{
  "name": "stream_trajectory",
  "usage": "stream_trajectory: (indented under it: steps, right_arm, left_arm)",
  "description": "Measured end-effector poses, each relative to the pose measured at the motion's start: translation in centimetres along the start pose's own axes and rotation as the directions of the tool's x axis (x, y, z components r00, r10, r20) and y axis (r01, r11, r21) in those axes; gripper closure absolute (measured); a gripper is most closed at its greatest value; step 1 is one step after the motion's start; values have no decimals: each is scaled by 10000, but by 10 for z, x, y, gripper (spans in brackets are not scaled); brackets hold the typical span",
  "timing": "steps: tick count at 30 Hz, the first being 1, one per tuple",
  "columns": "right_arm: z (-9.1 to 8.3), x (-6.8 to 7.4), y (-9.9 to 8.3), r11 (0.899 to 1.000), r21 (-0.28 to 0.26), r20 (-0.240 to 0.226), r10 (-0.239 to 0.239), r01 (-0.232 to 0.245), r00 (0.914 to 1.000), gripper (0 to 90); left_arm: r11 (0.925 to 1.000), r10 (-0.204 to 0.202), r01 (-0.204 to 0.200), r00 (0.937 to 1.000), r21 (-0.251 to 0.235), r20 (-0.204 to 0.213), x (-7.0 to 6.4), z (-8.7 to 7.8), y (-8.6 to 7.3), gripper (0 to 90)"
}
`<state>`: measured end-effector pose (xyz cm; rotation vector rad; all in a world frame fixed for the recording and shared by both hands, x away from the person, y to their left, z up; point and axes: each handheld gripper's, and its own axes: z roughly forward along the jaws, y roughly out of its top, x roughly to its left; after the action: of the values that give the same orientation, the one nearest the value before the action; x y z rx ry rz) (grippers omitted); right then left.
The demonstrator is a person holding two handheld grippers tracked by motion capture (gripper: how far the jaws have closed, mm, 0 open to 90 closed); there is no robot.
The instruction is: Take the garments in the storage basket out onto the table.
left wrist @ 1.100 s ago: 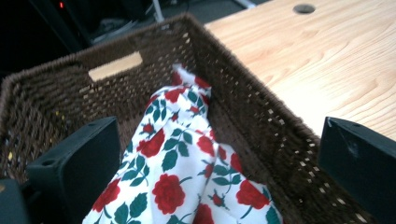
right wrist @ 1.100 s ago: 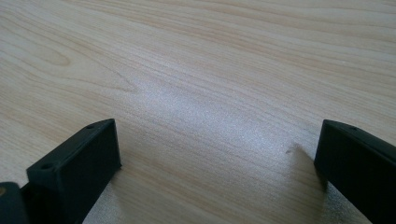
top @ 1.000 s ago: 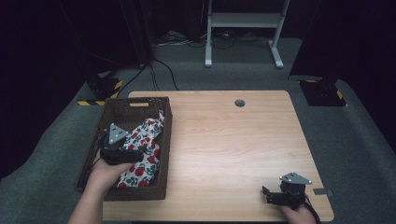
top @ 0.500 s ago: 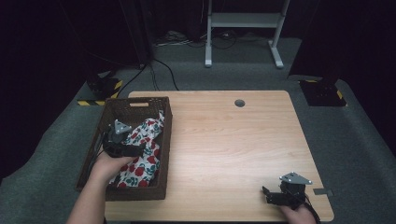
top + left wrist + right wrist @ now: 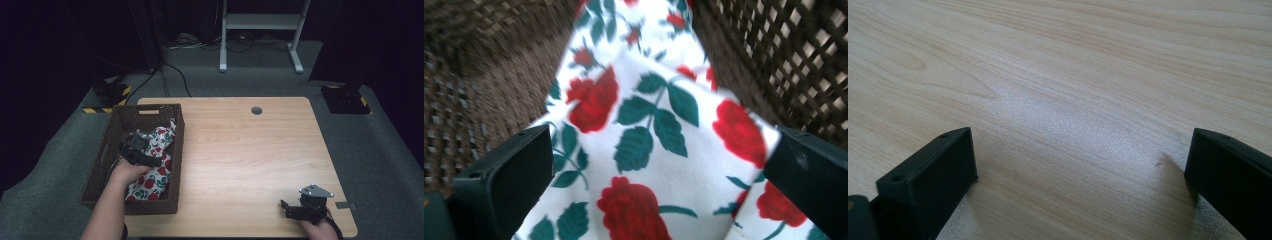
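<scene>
Right gripper (image 5: pixel 292 210) low at near right corner of pale wooden desk (image 5: pixel 240 150), jaws spread wide over bare wood. Left gripper (image 5: pixel 136 150) down inside dark brown woven basket (image 5: pixel 102 155) at desk's left, jaws spread astride fold of white rose-print cloth (image 5: pixel 649 150) lying in basket.

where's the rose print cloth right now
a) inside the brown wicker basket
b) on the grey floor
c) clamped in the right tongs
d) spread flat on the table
a: the rose print cloth lies inside the brown wicker basket, with the left tongs open just above it.
</scene>
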<state>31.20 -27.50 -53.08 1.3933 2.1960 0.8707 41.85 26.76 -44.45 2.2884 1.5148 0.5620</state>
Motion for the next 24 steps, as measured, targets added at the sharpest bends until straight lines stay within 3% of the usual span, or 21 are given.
stream_trajectory:
  steps: [5,8,11,12,17,21,23,24]
  right_arm:
    - [0,0,0,10000,-2,-9,1,-1,10000,0]
    - [0,0,0,10000,-2,-13,-5,5,10000,0]
    - [0,0,0,10000,-12,-35,-32,32,10000,0]
    - [0,0,0,10000,-11,-41,-40,40,10000,0]
    - [0,0,0,10000,-15,-62,-39,39,10000,0]
    - [0,0,0,10000,-17,-66,-41,41,10000,0]
    - [0,0,0,10000,-16,-67,-45,45,10000,0]
    - [0,0,0,10000,-16,-69,-49,49,10000,0]
  left_arm:
    - [9962,200,-209,9997,843,115,-1,16,-2,3]
    - [9922,75,-109,9996,1239,276,0,24,-3,45]
    - [9853,18,-75,9994,1708,332,0,32,-4,89]
    - [9792,-42,-4,9997,2031,223,-1,37,-5,90]
    - [9690,136,-183,9997,2464,207,-5,48,-7,80]
    - [9670,177,-254,9993,2537,329,-6,54,-8,64]
    - [9682,58,-202,9983,2495,582,-4,54,-9,74]
    - [9694,-86,-140,9958,2452,909,-1,53,-10,107]
